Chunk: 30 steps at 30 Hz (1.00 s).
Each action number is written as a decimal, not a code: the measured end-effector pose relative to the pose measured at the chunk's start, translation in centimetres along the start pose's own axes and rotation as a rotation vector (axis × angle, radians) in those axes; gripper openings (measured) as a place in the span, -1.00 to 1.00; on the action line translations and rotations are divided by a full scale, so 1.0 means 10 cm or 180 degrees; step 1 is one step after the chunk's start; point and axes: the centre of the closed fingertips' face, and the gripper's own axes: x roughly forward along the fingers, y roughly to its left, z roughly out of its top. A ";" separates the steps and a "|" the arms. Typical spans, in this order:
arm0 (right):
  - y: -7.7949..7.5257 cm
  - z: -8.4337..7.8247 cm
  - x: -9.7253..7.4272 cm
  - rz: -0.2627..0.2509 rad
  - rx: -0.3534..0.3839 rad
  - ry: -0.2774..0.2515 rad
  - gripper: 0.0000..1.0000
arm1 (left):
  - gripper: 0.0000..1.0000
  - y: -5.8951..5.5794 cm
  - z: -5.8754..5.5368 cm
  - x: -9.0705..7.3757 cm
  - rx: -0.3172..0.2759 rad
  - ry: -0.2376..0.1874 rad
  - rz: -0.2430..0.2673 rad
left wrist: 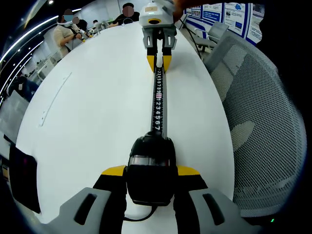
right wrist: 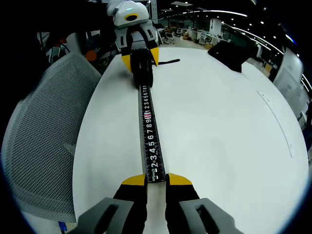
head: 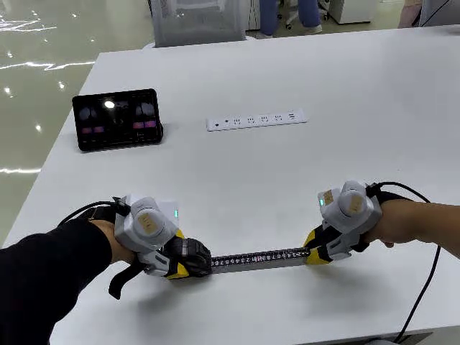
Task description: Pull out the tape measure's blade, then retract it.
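1. The tape measure case (head: 191,256) is clamped between the left gripper (left wrist: 151,171) jaws, near the table's (head: 287,180) front edge.
2. The blade (head: 259,258) is drawn out partway, and its tip is pinched by the right gripper (right wrist: 156,180).

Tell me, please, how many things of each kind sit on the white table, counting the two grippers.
Tape measure: 1
Tablet: 1
Power strip: 1
Grippers: 2, the left gripper and the right gripper
Total: 5
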 end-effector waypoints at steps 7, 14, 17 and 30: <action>0.00 -0.03 -0.01 -0.0017 0.0001 -0.0003 -0.80 | -0.38 0.00 -0.01 -0.01 -0.0001 0.0007 0.0002; -0.01 -0.07 -0.03 -0.0024 -0.0010 -0.0001 -0.80 | -0.39 -0.01 -0.04 -0.01 -0.0013 0.0018 0.0009; -0.01 -0.09 -0.03 -0.0020 -0.0015 0.0003 -0.80 | -0.39 -0.01 -0.05 -0.01 -0.0010 0.0020 0.0012; -0.01 -0.16 -0.08 -0.0029 0.0038 -0.0004 -0.80 | -0.40 -0.02 -0.05 -0.01 -0.0021 0.0008 0.0005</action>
